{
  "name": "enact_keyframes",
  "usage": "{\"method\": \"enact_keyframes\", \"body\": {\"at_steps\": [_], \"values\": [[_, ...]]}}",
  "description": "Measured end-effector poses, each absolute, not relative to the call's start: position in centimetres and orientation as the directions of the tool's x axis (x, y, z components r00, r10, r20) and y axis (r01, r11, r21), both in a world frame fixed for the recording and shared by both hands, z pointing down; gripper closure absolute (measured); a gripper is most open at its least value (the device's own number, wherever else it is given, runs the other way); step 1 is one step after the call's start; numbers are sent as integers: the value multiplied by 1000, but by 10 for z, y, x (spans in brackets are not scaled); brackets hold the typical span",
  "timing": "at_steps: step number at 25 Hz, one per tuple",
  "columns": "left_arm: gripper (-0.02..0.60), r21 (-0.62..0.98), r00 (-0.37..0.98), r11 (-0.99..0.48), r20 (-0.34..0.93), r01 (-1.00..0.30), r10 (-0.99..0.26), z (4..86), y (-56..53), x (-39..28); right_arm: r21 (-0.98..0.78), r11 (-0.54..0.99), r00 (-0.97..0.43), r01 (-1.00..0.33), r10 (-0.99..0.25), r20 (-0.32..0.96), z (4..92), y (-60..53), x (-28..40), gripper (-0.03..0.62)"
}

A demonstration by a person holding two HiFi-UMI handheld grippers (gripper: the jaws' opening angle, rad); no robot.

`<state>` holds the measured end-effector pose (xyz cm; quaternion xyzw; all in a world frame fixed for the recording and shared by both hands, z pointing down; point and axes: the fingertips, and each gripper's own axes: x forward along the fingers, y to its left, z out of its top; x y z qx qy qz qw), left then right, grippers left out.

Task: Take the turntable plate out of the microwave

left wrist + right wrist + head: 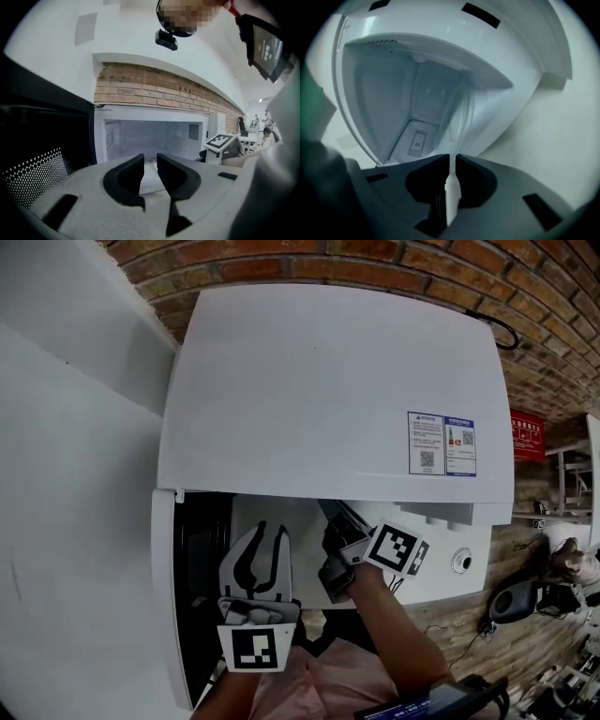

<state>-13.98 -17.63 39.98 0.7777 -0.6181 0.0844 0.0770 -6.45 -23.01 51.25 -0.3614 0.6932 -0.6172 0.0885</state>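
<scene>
With right claw (451,159) pinched on the rim of the plate (459,121), draw it level out of the microwave (328,381); bring spread, empty left claw (150,161) underneath.

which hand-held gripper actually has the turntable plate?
The right hand-held gripper: its jaws pinch the rim of the turntable plate, seen edge-on. The left hand-held gripper has its jaws apart, gripping nothing.
</scene>
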Motion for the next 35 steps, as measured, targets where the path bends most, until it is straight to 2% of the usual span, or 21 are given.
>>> {"method": "enact_keyframes", "body": {"at_steps": [24,27,30,35], "values": [[489,2,244,-249,203,-969,-948,390,-163,-129,-943,-24,-714,-333,-646,269,513,-190,-54,572],[489,3,251,-255,199,-967,-947,390,-161,-125,-939,23,-715,-342,-655,245,510,-190,-53,552],[489,0,255,-261,212,-965,-943,392,-159,-124,-948,89,-732,-305,-658,174,503,-202,-55,464],[489,-4,245,-252,210,-968,-946,389,-160,-127,-965,0,-719,-263,-666,196,518,-218,-56,434]]}}
